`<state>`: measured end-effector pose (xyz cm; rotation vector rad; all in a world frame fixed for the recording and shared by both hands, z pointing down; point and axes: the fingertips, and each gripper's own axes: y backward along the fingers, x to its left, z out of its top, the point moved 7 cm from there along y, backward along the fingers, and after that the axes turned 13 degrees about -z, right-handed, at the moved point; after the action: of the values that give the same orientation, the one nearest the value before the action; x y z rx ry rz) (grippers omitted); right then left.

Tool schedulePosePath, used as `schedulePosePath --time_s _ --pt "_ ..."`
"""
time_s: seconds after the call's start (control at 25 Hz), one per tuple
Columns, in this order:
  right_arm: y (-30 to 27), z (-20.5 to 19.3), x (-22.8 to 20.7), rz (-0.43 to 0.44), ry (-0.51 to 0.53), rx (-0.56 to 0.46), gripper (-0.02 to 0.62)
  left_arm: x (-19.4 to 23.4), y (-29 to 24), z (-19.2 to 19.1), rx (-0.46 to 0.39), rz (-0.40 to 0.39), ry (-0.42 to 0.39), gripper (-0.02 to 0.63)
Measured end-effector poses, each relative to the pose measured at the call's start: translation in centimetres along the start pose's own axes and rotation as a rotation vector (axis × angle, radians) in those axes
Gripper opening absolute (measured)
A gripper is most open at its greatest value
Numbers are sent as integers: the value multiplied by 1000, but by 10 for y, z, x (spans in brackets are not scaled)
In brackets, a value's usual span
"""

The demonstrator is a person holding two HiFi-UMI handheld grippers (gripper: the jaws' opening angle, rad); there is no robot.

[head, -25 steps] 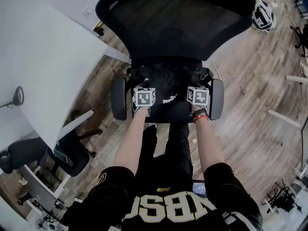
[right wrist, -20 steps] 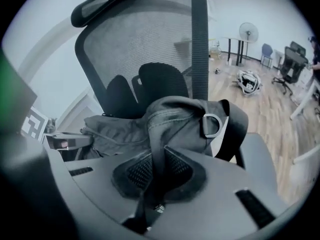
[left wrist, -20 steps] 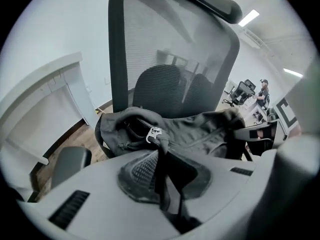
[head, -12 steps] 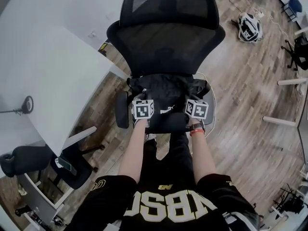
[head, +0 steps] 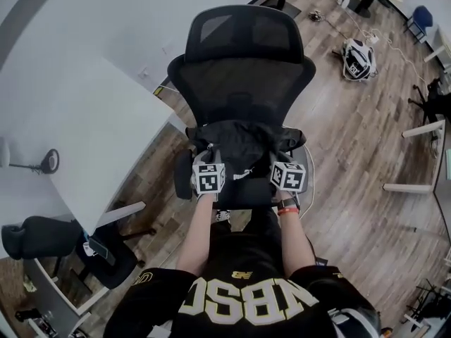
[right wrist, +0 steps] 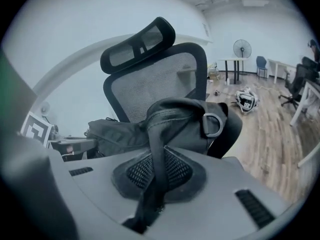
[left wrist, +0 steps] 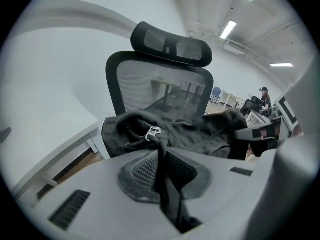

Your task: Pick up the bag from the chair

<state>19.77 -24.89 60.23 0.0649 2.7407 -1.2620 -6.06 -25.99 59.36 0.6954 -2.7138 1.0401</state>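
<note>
A black fabric bag (head: 243, 141) hangs between my two grippers over the seat of a black mesh office chair (head: 239, 83). My left gripper (head: 210, 159) is shut on a black strap at the bag's left end, next to a zip pull (left wrist: 152, 132). My right gripper (head: 280, 158) is shut on a strap at the right end, by a metal D-ring (right wrist: 212, 125). In the left gripper view the strap runs down between the pads (left wrist: 140, 171) of the left gripper (left wrist: 162, 171). The right gripper (right wrist: 155, 176) pinches its strap likewise. The bag's underside is hidden.
A white desk (head: 63, 132) stands close to the chair's left. A second dark chair (head: 42, 232) sits at the lower left. On the wood floor at the upper right lies a black-and-white object (head: 356, 58). White table legs (head: 416, 129) stand at the right.
Both grippers have risen together with the bag held between them. The bag has come up from the seat, and the chair looks smaller and lower in the head view.
</note>
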Motion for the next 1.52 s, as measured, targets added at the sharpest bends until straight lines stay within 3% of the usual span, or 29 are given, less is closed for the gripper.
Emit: schedulePosePath --time_s 0.28,0.64,1.16,1.52 --pt "27 38 10 63 6 -91 35 -4 23 49 -99 0 -62 40" --pt "75 131 20 100 31 -312 35 -27 62 136 -284 -16 -173 40" --pt "158 226 31 138 58 -603 35 -72 116 238 -549 -35 -307 38" --pt "189 265 26 131 71 -717 35 -103 134 282 -642 -71 -375 38"
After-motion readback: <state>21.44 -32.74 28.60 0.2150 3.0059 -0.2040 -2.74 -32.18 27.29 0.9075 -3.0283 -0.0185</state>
